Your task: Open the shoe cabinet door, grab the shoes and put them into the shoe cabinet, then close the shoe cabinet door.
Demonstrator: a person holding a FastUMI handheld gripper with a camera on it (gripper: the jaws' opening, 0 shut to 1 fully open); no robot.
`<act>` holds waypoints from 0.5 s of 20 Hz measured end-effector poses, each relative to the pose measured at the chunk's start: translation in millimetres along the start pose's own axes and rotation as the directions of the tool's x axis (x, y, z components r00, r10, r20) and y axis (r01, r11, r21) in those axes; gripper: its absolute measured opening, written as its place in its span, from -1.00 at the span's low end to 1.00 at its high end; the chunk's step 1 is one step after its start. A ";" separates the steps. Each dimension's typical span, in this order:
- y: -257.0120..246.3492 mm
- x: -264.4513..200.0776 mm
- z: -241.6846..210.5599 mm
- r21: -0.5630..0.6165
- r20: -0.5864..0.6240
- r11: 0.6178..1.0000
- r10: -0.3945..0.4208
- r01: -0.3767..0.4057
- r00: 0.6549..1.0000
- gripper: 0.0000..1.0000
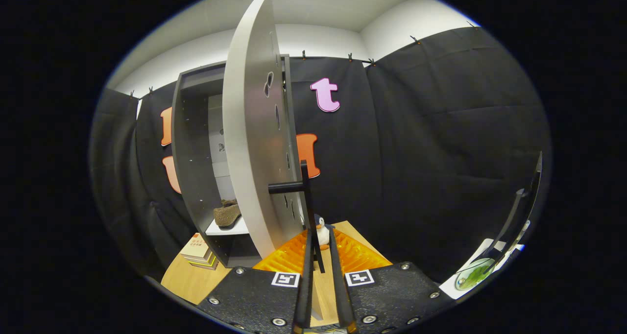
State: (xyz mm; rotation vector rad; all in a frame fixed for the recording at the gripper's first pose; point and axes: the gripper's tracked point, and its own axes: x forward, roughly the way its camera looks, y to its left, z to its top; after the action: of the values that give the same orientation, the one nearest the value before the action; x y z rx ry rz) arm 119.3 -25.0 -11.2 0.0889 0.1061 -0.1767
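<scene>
While the cabinet door (250, 143) is standing edge-on to the camera, swung well out from the shoe cabinet (196, 157), the hand-held gripper (321, 236) is sitting right by the door's dark handle (294, 186). Its fingers are nearly together, with just a thin slot between them, and the handle's vertical bar is running down alongside the left finger, so I honestly can't say whether they're pinching it or just lined up next to it. My guess is they're here to push the door closed, since a brown shoe (227, 214) is already resting on the pale shelf (230, 228) inside. Just ahead of the fingers a little penguin toy (321, 230) is standing on an orange ribbed mat (289, 255) on the wooden surface (193, 280). A stack of books (198, 252) is lying at the surface's left edge beside the cabinet's base.
</scene>
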 end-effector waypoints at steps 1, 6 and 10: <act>-1.5 -0.8 -0.1 -0.008 -0.001 1.000 -0.003 0.003 1.000 -0.60; -7.2 -0.6 2.5 -0.023 0.015 0.999 -0.023 0.023 1.000 -0.60; -15.5 -4.6 2.3 -0.032 0.015 0.998 -0.054 0.054 0.998 -0.60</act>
State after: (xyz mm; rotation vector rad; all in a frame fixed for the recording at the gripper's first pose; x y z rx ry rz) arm 112.2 -39.6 -9.6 0.0527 0.0971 -0.2292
